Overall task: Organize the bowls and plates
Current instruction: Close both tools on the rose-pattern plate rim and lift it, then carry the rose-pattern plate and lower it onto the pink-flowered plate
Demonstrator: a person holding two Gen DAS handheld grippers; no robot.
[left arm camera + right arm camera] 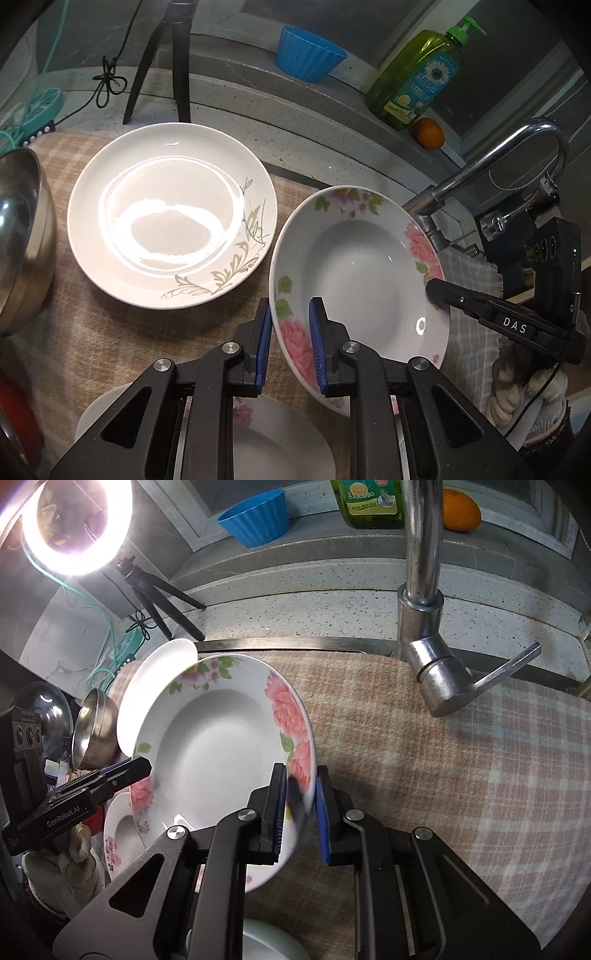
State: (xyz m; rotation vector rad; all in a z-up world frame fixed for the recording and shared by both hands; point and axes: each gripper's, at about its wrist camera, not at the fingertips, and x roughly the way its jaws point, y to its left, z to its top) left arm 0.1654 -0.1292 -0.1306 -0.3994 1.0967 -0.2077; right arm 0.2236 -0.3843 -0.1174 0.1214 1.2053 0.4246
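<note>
Kitchen counter draped with a beige plaid cloth (92, 332), grey speckled ledge behind, chrome faucet (424, 590) at right.

Pink-flowered deep plate (354, 273): centre-right of the left wrist view, centre-left of the right wrist view; tilted, raised off the cloth, carried between both tools.

Left gripper (288, 347): bottom centre of its own view, blue pads clamped on the near-left rim of the flowered plate. Seen in the right wrist view at lower left, gripping the same plate edge, held by a gloved hand (74, 856).

Right gripper (301, 812): bottom centre of its own view, jaws clamped on the right rim of the flowered plate. Seen at right of the left wrist view, touching the opposite rim.

White plate with grey-gold leaf pattern (171, 214): flat on the cloth, upper left of centre, just beside the flowered plate.

Second flowered plate (280, 439): bottom of frame, under the left gripper, partly hidden.

Steel bowl (22, 240): left edge.

On the ledge: blue fluted cup (308, 53), green dish-soap bottle (417, 77), orange (429, 133). Small black tripod (162, 62) at upper left; lit ring light (75, 524) in the upper left of the right wrist view.
</note>
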